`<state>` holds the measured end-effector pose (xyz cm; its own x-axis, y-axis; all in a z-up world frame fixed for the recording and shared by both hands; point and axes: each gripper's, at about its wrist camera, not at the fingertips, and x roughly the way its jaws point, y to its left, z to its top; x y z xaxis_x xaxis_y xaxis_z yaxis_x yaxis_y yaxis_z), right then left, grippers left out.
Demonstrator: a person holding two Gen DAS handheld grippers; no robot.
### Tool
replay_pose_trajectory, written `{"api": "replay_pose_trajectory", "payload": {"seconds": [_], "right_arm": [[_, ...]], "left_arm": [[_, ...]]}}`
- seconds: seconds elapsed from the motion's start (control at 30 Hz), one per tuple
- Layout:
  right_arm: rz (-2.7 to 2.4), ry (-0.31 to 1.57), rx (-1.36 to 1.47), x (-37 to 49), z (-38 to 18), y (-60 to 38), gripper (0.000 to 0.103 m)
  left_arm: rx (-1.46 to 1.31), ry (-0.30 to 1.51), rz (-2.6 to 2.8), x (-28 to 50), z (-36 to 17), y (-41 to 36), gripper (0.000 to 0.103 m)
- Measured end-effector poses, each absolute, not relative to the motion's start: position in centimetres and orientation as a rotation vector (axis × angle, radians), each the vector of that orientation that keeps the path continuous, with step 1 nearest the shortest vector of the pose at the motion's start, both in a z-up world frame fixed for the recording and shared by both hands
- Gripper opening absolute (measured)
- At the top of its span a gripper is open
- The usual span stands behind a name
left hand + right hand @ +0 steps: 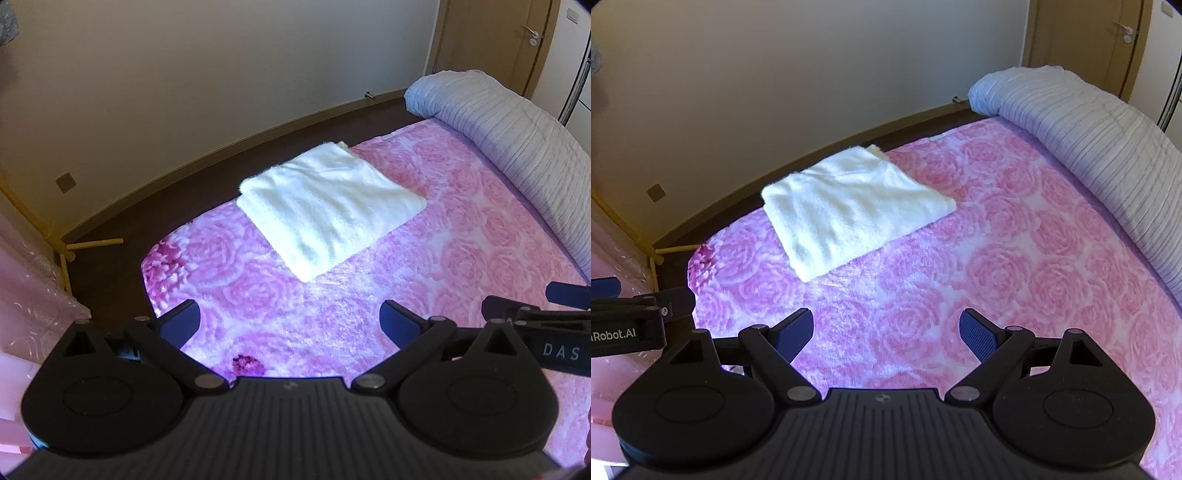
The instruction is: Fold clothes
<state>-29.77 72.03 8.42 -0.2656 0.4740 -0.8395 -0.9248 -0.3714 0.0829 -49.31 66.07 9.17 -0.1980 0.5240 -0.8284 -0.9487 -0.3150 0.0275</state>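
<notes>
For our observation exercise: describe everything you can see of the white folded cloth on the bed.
The white cloth looks fluffy, like terry or fleece. It is folded into a neat, roughly square, layered stack, lying flat on the pink rose-patterned bedspread near the bed's far edge. Only the bedspread touches it; both tongs are open and well short of it.

White fluffy garment, folded rect., flat on pink bedspread

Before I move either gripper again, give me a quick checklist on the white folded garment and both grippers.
1. Left gripper open and holding nothing: ok.
2. Right gripper open and holding nothing: ok.
3. White garment folded into a neat rectangle: ok.
4. Garment resting flat on the pink blanket, fully on the bed: ok.
5. Garment apart from the rolled grey duvet: ok.
6. More clothes waiting to be folded: cannot tell.
</notes>
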Motion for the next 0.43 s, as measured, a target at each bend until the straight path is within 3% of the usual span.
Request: {"api": "replay_pose_trajectory", "payload": {"seconds": [0.43], "right_arm": [[1.826, 0.733, -0.903, -30.2, 9.0, 72.8, 0.089]], "left_arm": [[-0.835, 0.666, 1.716, -48.9, 10.2, 66.5, 0.102]]}}
